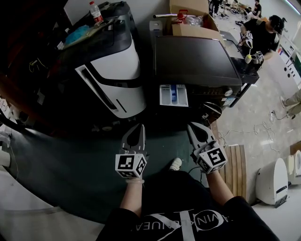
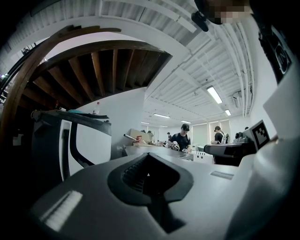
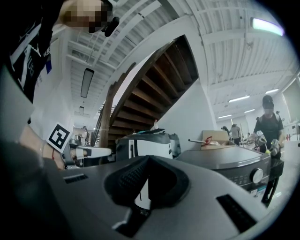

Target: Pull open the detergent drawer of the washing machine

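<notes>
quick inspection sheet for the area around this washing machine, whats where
surface: dark green floor mat in front of the machines, pale tiled floor to the right
job's things: dark grey box-shaped washing machine; its white detergent drawer with blue insert stands pulled out
clutter: brown cardboard box behind the washer; clear plastic bottle with red cap on top of the white and black machine; wooden slatted board
grippers: left tool and right tool both shut, empty, held short of the drawer
cables: thin pale cable loose on the tiles
surroundings: a person working at top right; wooden staircase
</notes>
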Demonstrator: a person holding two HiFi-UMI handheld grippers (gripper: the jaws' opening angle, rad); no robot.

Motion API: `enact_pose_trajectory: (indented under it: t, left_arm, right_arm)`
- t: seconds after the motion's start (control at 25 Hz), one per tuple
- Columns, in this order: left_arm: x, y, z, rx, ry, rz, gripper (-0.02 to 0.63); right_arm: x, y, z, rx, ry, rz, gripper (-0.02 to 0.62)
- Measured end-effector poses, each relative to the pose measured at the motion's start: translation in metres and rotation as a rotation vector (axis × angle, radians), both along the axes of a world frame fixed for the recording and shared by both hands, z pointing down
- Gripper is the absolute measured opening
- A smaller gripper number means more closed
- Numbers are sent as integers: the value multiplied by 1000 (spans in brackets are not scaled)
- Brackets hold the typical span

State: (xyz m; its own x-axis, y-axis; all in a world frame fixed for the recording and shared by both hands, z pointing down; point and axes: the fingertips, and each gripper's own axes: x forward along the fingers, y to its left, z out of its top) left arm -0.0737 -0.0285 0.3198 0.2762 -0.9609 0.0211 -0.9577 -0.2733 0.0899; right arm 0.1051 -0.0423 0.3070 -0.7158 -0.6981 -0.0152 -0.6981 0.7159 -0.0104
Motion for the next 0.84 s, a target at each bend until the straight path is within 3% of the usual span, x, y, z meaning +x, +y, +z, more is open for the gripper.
enact_pose_trajectory:
  t: [0.84]
  left_arm:
    - [4, 0, 13, -29, 4, -5, 9]
  right_arm:
    - [3, 0, 10, -25, -5, 1, 11]
